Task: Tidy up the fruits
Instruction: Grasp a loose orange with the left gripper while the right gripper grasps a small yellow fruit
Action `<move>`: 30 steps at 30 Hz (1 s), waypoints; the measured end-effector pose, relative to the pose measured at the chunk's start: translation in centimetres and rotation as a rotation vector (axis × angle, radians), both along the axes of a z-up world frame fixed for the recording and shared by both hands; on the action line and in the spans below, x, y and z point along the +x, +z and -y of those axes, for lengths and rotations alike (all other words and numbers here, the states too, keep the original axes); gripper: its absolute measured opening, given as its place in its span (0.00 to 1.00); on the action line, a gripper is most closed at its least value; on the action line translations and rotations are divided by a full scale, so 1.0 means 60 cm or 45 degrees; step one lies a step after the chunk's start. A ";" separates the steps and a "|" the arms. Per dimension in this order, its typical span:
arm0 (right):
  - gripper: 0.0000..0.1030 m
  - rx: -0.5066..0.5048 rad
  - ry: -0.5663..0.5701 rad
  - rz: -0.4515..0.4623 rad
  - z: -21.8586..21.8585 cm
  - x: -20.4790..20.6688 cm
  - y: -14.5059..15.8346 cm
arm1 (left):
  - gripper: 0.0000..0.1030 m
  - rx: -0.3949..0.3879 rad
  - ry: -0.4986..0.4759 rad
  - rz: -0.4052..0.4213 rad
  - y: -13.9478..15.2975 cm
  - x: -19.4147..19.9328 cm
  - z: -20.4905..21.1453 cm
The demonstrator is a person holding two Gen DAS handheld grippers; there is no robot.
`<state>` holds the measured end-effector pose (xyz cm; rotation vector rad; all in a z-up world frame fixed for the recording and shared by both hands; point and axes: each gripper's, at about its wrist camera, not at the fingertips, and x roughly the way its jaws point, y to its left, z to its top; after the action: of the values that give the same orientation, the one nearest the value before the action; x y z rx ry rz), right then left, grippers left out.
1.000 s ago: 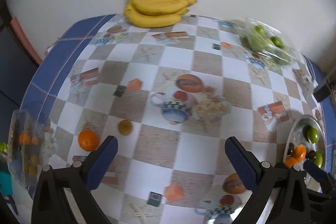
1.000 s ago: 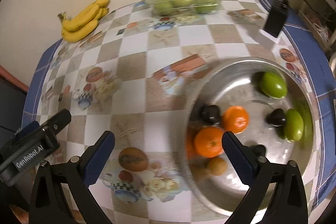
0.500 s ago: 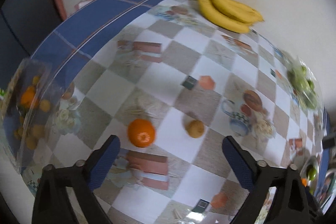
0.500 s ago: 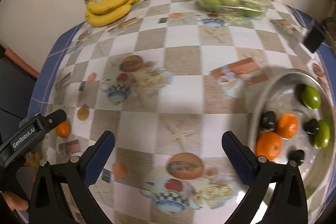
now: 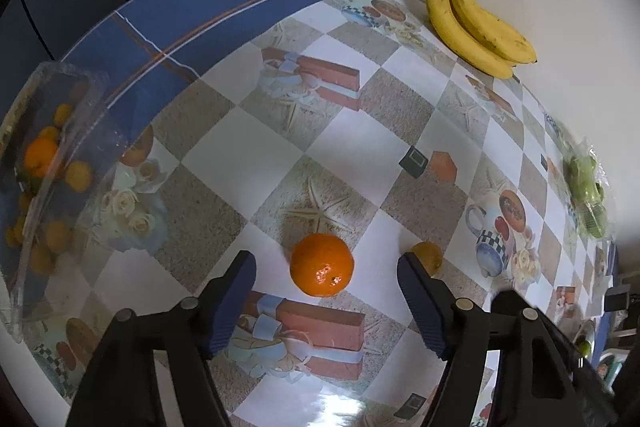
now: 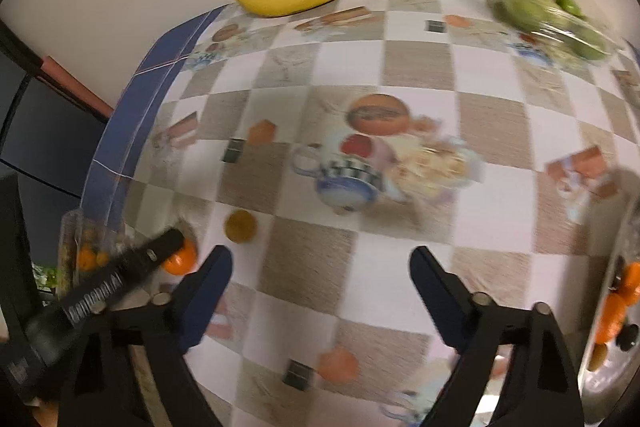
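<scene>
**Closing in on the loose orange**

Hovering over the checked tablecloth (image 5: 360, 139), the left gripper (image 5: 326, 281) has its jaws apart, and they have just been narrowing with the orange (image 5: 322, 264) sitting between them, untouched by either pad. A small brownish fruit (image 5: 430, 255) lies just beside the right-hand finger, at about 3 o'clock from the orange.

Over at 9 o'clock in the left wrist view, a clear plastic box (image 5: 52, 163) holds an orange and a cluster of small yellow-orange fruits. At 3 o'clock, a clear pack of green fruits (image 5: 586, 191) sits by the table edge. The bananas (image 5: 478, 23) lie loose at 1 o'clock, against the wall.

The right gripper (image 6: 320, 267) has its jaws apart too, just been closing, with only bare cloth between them. At 3 to 4 o'clock in its blurred view, the metal tray (image 6: 600, 375) peeks in, carrying orange fruits (image 6: 618, 303) and something dark.
</scene>
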<state>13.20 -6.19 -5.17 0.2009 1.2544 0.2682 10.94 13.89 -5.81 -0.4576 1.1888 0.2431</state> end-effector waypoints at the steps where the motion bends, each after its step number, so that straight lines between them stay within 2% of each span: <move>1: 0.80 -0.001 0.002 -0.004 -0.006 0.003 -0.002 | 0.70 0.000 0.000 -0.003 -0.002 0.000 -0.001; 4: 0.69 0.000 0.029 -0.025 -0.027 0.014 -0.010 | 0.63 -0.002 -0.002 -0.014 -0.009 0.001 -0.003; 14: 0.46 0.047 0.078 -0.089 -0.072 0.038 -0.036 | 0.37 -0.058 0.004 -0.014 -0.025 0.002 -0.009; 22: 0.30 0.088 0.084 -0.111 -0.087 0.047 -0.042 | 0.37 -0.085 0.013 -0.003 -0.023 -0.002 -0.016; 30: 0.28 0.089 0.096 -0.130 -0.098 0.046 -0.051 | 0.37 -0.072 0.038 0.011 -0.015 -0.011 -0.028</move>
<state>15.95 -0.32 -8.24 0.2299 1.3566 0.3707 10.29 15.60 -6.73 -0.5261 1.1834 0.2335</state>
